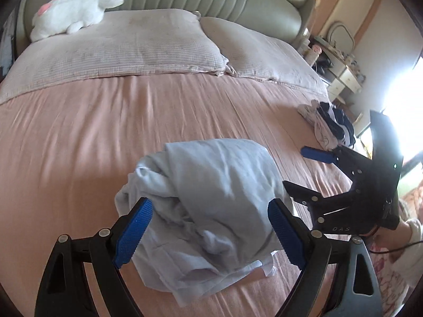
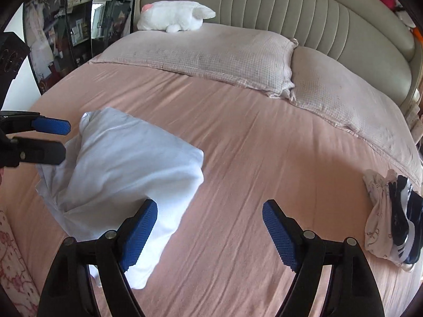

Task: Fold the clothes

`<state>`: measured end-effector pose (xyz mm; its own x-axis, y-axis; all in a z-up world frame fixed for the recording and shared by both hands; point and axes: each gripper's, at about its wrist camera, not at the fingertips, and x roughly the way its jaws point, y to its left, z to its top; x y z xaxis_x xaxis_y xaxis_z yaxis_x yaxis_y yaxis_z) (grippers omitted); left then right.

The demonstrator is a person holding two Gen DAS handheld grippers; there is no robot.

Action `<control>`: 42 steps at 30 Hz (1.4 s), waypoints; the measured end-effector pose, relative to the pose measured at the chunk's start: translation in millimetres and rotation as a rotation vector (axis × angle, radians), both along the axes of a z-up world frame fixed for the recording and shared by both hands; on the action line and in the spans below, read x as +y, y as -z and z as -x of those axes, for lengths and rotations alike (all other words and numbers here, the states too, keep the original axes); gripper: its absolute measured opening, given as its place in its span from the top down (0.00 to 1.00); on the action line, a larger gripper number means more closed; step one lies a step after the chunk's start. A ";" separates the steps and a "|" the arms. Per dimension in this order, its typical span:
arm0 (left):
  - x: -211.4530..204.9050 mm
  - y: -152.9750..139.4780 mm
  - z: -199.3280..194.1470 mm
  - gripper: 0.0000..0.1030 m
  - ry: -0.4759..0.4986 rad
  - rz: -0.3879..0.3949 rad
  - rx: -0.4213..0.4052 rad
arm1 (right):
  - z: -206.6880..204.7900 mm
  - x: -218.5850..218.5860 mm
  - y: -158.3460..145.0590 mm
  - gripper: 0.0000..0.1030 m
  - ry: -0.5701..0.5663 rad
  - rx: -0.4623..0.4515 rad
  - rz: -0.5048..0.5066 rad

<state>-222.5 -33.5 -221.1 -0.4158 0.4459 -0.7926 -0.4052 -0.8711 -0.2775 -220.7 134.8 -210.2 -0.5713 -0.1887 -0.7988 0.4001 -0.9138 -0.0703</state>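
garment [image 1: 211, 198] bunched mid-bed [image 1: 92, 121] | left gripper [image 1: 208, 235] spread astride it | right gripper [image 2: 210, 231] spread beside, empty | step: unclear, rough bundle

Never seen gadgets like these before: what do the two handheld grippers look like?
Both are black plastic claws. The left gripper and right gripper each carry two fingers with blue, knurled pads on bolted black linkages with silver rivets. The right one's body reads "DAS", has a small green light and a thin black cable. The hand holding it wears a pale sleeve.

left tongs [image 1: 210, 233] and right tongs [image 2: 210, 233] both gape wide, fingers spread, each hovering with nothing gripped.
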 end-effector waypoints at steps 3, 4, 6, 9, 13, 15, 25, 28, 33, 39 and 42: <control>4.1 14.7 3.0 0.13 -0.012 0.063 -0.051 | 0.2 -23.8 10.5 0.21 -0.073 -0.015 -0.007; 1.9 21.5 5.1 0.13 -0.030 0.086 -0.076 | 0.2 -31.1 13.9 0.21 -0.095 -0.019 -0.010; -9.1 30.2 7.3 0.13 -0.066 0.075 -0.125 | 0.3 -29.2 16.7 0.21 -0.101 -0.021 0.013; -18.4 23.8 6.2 0.13 -0.088 0.029 -0.128 | 4.9 -11.3 19.5 0.21 -0.103 -0.139 0.125; -23.7 14.8 5.4 0.14 -0.179 0.050 -0.102 | 9.3 2.5 13.0 0.21 -0.110 -0.166 0.109; -22.8 13.9 7.8 0.14 -0.207 0.087 -0.119 | 12.0 8.0 7.2 0.21 -0.067 -0.120 0.108; 5.5 12.7 17.4 0.91 -0.020 0.126 -0.120 | 29.4 -1.2 5.3 0.21 -0.038 -0.005 0.034; 18.0 26.3 21.3 0.91 0.061 0.196 -0.155 | 29.7 5.5 6.1 0.21 -0.032 -0.062 0.152; 0.1 27.6 22.1 0.88 0.087 0.249 -0.219 | 24.7 20.9 -12.4 0.21 0.017 0.012 0.315; -22.8 9.6 18.9 0.83 0.059 0.287 -0.221 | 34.0 15.0 26.6 0.21 0.017 -0.140 0.086; -21.4 -19.4 16.6 0.81 0.045 0.286 -0.111 | 34.2 18.2 13.2 0.21 0.043 -0.061 0.042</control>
<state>-239.0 -54.9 -201.7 -0.3047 0.2138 -0.9282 -0.4261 -0.9021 -0.0679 -254.8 153.0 -223.4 -0.5299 -0.1992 -0.8244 0.3627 -0.9319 -0.0080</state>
